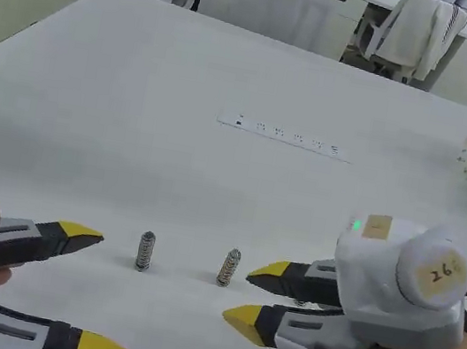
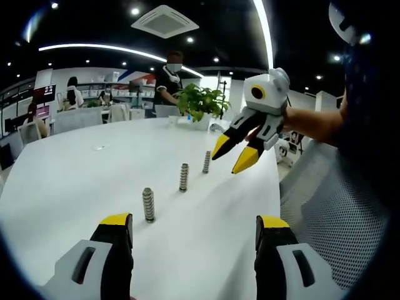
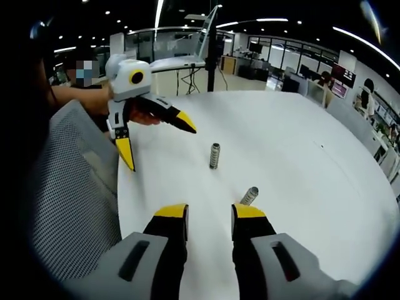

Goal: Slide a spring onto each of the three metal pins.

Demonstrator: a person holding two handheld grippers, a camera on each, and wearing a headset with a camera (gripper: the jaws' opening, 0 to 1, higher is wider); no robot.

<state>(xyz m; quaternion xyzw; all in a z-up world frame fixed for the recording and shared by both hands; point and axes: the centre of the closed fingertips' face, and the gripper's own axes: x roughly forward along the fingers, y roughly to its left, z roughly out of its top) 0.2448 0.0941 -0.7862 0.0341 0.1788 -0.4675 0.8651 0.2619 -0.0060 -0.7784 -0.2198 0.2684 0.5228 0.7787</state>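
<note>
Hovering over the white desk [image 1: 232, 76], both pairs of jaws spread and empty.
Holding the left gripper [image 1: 106, 295] near one end and the right gripper [image 1: 245, 295] just beside the other end of a row of three springs [image 2: 184, 177], apparently seated on their pins; risking tipping the leaning end spring [image 3: 249, 195] by sweeping the right jaws sideways.

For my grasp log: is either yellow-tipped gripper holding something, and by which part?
Nothing is held. The left gripper and the right gripper are open, gaps empty; the grey coiled metal springs stand free.
</note>
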